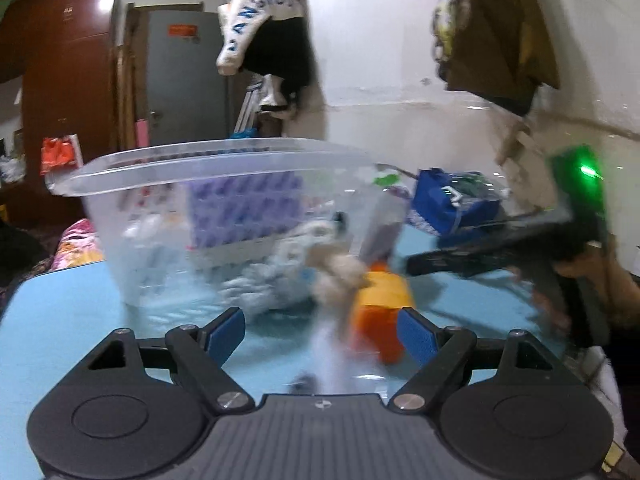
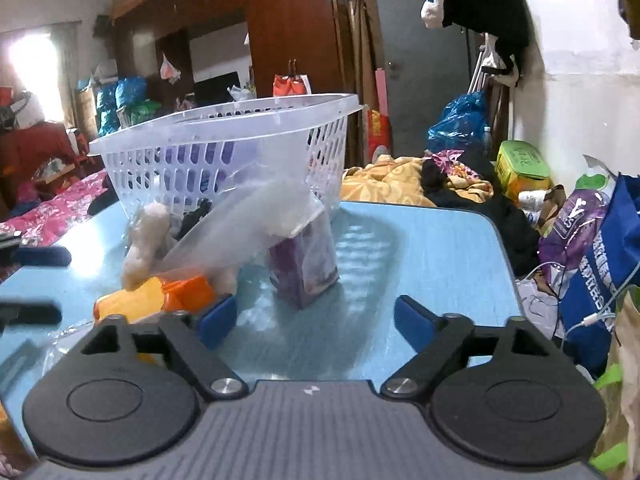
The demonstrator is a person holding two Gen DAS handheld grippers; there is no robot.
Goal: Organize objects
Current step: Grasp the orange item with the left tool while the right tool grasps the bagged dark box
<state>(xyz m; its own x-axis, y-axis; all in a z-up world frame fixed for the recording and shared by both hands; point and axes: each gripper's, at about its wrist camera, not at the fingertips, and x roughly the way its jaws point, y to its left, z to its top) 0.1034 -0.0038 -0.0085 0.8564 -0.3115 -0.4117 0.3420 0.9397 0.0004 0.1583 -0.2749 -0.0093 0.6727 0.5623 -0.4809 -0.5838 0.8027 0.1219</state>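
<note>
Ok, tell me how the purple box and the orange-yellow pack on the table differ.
The purple box stands upright; the orange-yellow pack lies on its side. The purple box stands to the right, apart from the pile; the orange-yellow pack lies against the beige plush toy. Both rest on the blue table, outside the basket.

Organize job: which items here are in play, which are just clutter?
In play:
basket
orange-yellow bottle
purple packet
beige plush toy
left gripper, open
right gripper, open

Clutter:
blue bag
green tin
hanging clothes
</note>
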